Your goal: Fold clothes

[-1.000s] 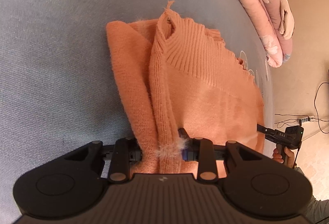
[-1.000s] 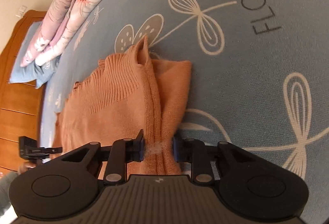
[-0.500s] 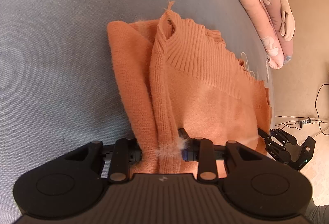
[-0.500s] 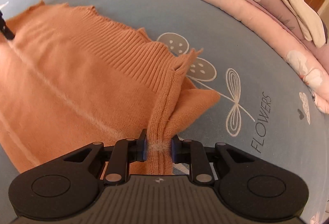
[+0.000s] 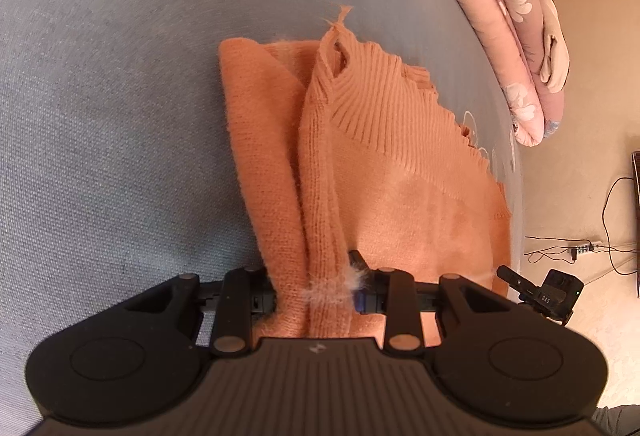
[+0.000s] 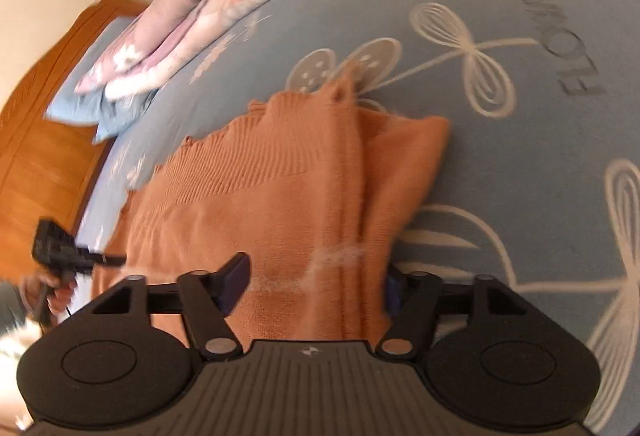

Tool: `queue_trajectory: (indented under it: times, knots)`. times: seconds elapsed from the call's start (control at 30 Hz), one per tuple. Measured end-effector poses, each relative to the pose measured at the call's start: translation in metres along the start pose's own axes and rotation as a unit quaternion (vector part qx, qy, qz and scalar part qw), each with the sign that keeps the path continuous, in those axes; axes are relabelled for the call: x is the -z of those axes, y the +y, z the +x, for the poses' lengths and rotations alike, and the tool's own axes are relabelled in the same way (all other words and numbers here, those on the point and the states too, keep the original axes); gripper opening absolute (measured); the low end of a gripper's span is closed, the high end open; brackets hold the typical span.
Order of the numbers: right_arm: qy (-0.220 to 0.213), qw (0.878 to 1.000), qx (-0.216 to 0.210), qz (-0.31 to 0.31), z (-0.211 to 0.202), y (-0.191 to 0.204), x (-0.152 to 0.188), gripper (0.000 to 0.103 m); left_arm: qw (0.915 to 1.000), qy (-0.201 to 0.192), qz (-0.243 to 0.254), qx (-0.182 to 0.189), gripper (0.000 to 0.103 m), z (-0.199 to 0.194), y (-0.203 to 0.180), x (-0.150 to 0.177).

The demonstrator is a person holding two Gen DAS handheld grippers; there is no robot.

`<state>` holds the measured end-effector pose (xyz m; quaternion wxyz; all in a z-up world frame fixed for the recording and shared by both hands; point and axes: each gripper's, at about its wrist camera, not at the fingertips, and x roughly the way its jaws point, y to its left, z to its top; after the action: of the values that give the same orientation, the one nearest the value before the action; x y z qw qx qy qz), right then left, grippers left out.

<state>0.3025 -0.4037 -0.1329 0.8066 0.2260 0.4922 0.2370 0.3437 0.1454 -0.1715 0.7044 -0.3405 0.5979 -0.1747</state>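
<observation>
- In the right wrist view, the right gripper [image 6: 314,282] is seen with its fingers [image 6: 236,274] opening wide; the folded ridge of the orange sweater [image 6: 288,188], pinched between them half a second ago, now lies loose between them, touched by neither pad.
- In the left wrist view, the left gripper [image 5: 316,288] is kept clamped narrowly on the bunched edge of the sweater, as it was a second ago.
- The release is judged to mean that one side of a fold has been laid down; the left side is not yet let go.
- The sweater is spread on the blue bed sheet [image 5: 100,116], near the bed's side edge, with a pink quilt [image 6: 208,8] well beyond it.
- The near hem is hidden beneath both gripper bodies, so the fold's alignment cannot be judged.
- The right view is blurred; the right gripper's far pad is barely made out.
</observation>
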Motion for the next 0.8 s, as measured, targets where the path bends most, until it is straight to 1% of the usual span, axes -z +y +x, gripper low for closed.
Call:
queue_trajectory:
  times: [0.1,0.13,0.17,0.2,0.23,0.33,0.37,0.4,0.47,0.53,0.6,0.63,0.73,0.8]
  knots:
    - [-0.004,0.998,-0.033,0.054,0.000,-0.016,-0.009,0.080,1.0000,0.001,-0.007,0.005,0.032,-0.001,0.002,0.000]
    - [-0.004,0.997,-0.038,0.071,0.000,-0.022,-0.011,0.071,1.0000,0.002,-0.003,0.003,0.032,-0.001,0.001,0.000]
    - [0.000,0.996,-0.032,0.079,-0.001,-0.026,-0.012,0.063,1.0000,0.002,0.000,0.002,0.032,0.000,0.001,0.000]
    - [0.004,0.996,-0.020,0.081,-0.003,-0.030,-0.012,0.044,1.0000,0.002,0.002,0.003,0.032,0.000,0.000,0.000]
    - [0.007,0.995,-0.017,0.094,-0.002,-0.034,-0.013,0.036,1.0000,0.001,0.003,0.003,0.033,0.000,-0.001,0.000]
    - [0.011,0.990,-0.026,0.137,0.005,-0.045,-0.017,0.036,0.9999,0.002,0.005,0.013,0.042,0.000,-0.002,0.000]
    - [0.013,0.990,-0.024,0.138,0.007,-0.045,-0.018,0.035,0.9999,0.003,0.006,0.011,0.042,0.000,-0.004,0.000]
    - [0.016,0.991,-0.015,0.133,0.008,-0.043,-0.019,0.031,0.9999,0.005,0.014,0.005,0.038,0.001,-0.006,0.000]
    - [0.020,0.992,0.009,0.123,0.010,-0.035,-0.020,0.029,0.9993,0.003,0.030,-0.021,0.033,0.001,-0.015,0.001]
    - [0.024,0.993,0.043,0.104,0.011,-0.021,-0.021,0.028,0.9982,-0.006,0.024,-0.055,0.031,0.000,-0.026,0.005]
    - [0.025,0.993,0.072,0.088,0.011,-0.009,-0.021,0.028,0.9942,-0.020,0.045,-0.096,0.030,0.000,-0.044,0.010]
    - [0.025,0.993,0.083,0.086,0.010,-0.005,-0.020,0.027,0.9923,-0.027,0.044,-0.112,0.029,0.000,-0.050,0.013]
    - [0.028,0.991,0.109,0.070,0.007,0.005,-0.020,0.026,0.9878,-0.044,0.035,-0.145,0.026,-0.002,-0.064,0.020]
    - [0.035,0.991,0.120,0.056,0.007,0.010,-0.022,0.025,0.9851,-0.049,0.035,-0.161,0.026,-0.003,-0.071,0.022]
